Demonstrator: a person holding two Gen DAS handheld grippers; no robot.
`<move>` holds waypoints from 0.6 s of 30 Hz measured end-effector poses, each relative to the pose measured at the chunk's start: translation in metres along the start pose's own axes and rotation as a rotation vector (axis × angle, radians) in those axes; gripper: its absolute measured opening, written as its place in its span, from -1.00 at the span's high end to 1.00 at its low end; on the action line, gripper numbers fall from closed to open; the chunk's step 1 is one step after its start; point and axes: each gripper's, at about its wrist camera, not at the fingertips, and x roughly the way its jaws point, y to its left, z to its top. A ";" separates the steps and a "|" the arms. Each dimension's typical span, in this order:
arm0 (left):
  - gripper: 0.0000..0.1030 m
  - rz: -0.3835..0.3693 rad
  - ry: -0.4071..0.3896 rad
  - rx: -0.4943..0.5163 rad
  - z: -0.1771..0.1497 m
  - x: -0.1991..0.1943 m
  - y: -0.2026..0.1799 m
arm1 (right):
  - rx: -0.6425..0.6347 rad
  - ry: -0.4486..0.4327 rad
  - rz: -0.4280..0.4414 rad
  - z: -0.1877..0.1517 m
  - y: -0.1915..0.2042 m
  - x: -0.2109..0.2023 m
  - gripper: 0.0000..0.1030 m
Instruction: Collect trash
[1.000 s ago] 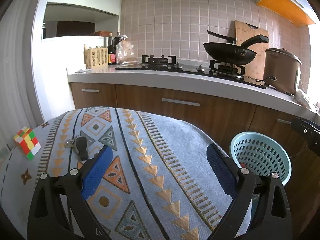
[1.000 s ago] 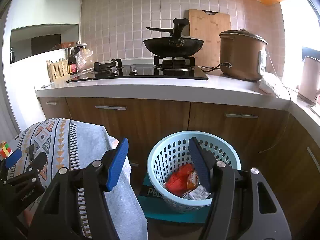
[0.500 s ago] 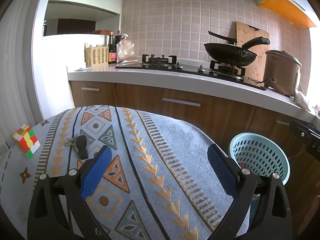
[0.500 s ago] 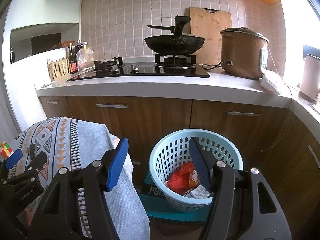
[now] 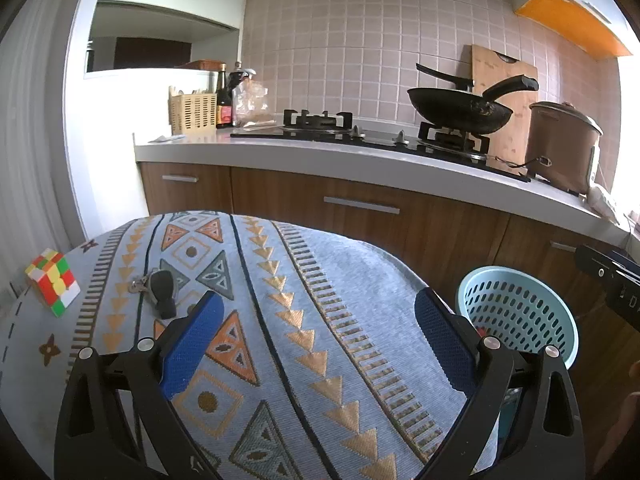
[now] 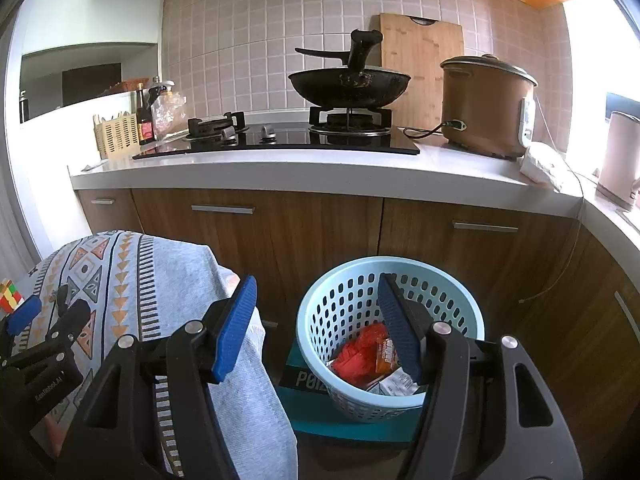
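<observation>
A: Report task progress.

B: Collection appears largely complete. The light blue basket [image 6: 390, 336] stands on the floor in front of the cabinets, just beside the cloth-covered surface [image 5: 320, 320]. Inside it lie a red wrapper [image 6: 356, 356], an orange packet [image 6: 385, 356] and a white scrap [image 6: 398, 383]. On the surface, only a puzzle cube [image 5: 52, 282] at 9 o'clock and a black key fob with keys [image 5: 160, 290] near 10 o'clock are visible; neither reads as trash. No loose wrapper is visible on the cloth, though its near edge is hidden behind the claw frames.

A: State of the right claw.

B: The right claw [image 6: 316, 330] stands moderately wide apart and is empty. Its pads touch nothing. In the right wrist view the basket sits at 1 o'clock, seen behind the right-hand finger.

A: State of the left claw.

B: The left claw [image 5: 320, 340] is spread wide above the cloth, nothing between the fingers and no contact visible. The basket is at its 3 o'clock.

A: Remaining work?

B: Judged from this layout, at most a final check for missed items.
</observation>
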 end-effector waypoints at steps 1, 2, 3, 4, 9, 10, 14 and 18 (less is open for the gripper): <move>-0.81 0.000 0.000 0.000 0.000 0.000 0.001 | 0.000 0.000 0.000 0.000 0.000 0.000 -0.15; -0.81 0.001 0.000 -0.001 0.000 0.000 0.001 | 0.002 -0.001 0.000 0.000 0.000 0.000 -0.15; -0.81 0.001 -0.001 0.001 0.000 0.000 0.000 | 0.002 0.000 0.001 0.000 0.000 0.000 -0.15; -0.81 0.001 -0.001 -0.001 0.000 0.000 0.000 | 0.002 0.000 0.001 0.000 0.000 0.000 -0.15; -0.81 0.000 0.000 -0.002 0.000 0.000 0.001 | 0.001 0.000 0.003 0.000 0.000 0.000 -0.15; -0.81 0.000 0.001 -0.001 0.000 0.000 0.001 | 0.000 0.000 0.003 0.000 0.000 0.000 -0.15; -0.81 0.000 0.000 0.000 -0.001 -0.001 0.000 | -0.003 0.004 0.007 -0.001 0.001 0.001 -0.15; -0.81 0.001 0.001 -0.001 -0.001 0.000 0.000 | -0.007 0.007 0.011 -0.001 0.003 0.002 -0.15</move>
